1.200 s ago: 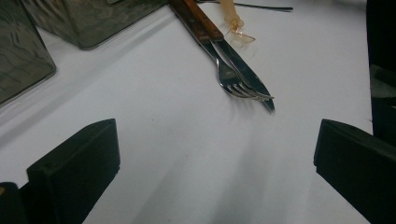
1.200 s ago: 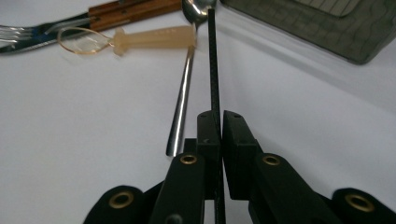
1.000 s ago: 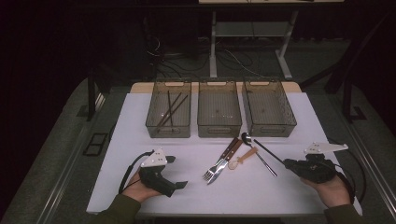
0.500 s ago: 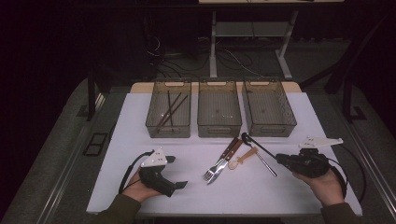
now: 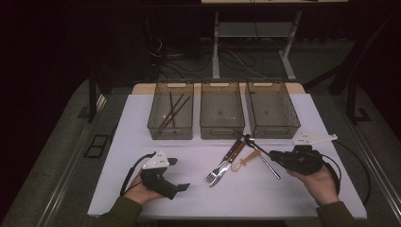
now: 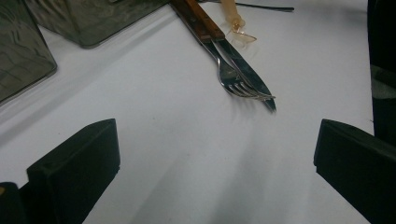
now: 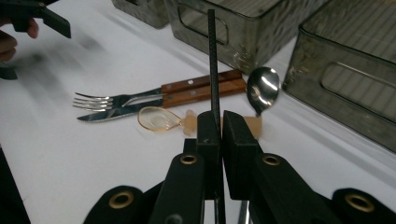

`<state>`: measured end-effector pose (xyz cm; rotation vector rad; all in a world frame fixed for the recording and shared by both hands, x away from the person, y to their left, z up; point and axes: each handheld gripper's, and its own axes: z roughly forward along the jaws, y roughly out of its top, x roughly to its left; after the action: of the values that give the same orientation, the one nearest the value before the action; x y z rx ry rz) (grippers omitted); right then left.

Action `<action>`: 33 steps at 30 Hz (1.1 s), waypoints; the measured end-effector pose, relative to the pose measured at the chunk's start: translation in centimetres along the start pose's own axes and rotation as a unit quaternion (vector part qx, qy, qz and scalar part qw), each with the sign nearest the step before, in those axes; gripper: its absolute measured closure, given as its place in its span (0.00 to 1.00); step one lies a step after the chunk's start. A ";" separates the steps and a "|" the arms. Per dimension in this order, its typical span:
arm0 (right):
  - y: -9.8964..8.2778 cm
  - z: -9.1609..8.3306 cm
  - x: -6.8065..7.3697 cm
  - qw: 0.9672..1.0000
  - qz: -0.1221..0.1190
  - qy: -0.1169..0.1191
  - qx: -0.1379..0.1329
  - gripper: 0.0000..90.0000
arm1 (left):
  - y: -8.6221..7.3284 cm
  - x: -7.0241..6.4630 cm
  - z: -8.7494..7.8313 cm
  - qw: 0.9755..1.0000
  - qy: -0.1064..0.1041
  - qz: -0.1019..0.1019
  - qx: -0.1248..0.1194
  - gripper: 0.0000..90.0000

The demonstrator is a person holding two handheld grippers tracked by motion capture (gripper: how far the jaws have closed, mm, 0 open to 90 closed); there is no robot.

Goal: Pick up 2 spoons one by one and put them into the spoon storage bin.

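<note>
Black chopstick [image 7: 213,60] between right gripper [image 7: 220,128] jaws, tip cut off

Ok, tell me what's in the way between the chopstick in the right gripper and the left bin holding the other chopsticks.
The right gripper is shut on the black chopstick. Toward the left bin, the middle bin stands across the straight path, and the fork and knife lie below it. Above the rims, nothing visible blocks it.

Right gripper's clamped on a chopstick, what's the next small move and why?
Probably lift it clear and carry it toward the left bin. The right gripper is shut on a black chopstick, and that bin already holds chopsticks; the other two bins look empty.
</note>
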<state>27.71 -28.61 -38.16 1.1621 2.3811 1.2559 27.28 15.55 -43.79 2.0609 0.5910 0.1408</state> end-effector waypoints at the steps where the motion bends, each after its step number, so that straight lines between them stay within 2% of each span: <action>1: 0.2 0.2 0.1 1.000 -0.002 0.003 -0.001 0.95 | 0.0 0.0 0.0 1.000 0.000 -0.001 -0.001 0.00; 14: 2.7 2.8 1.4 1.000 -0.012 0.026 -0.008 0.95 | 0.0 0.0 0.0 1.000 -0.002 0.003 0.000 0.00; 29: 5.5 6.3 2.2 0.999 -0.023 0.027 -0.006 0.95 | 0.0 0.1 -0.1 1.000 0.000 0.005 0.000 0.00; 33: 6.3 7.1 2.5 0.999 -0.019 0.030 -0.008 0.95 | 0.0 0.0 -0.1 1.000 -0.002 0.003 0.000 0.00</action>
<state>33.09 -20.44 -37.27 1.0837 2.4190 1.3134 27.24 15.61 -43.76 2.0627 0.5837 0.1402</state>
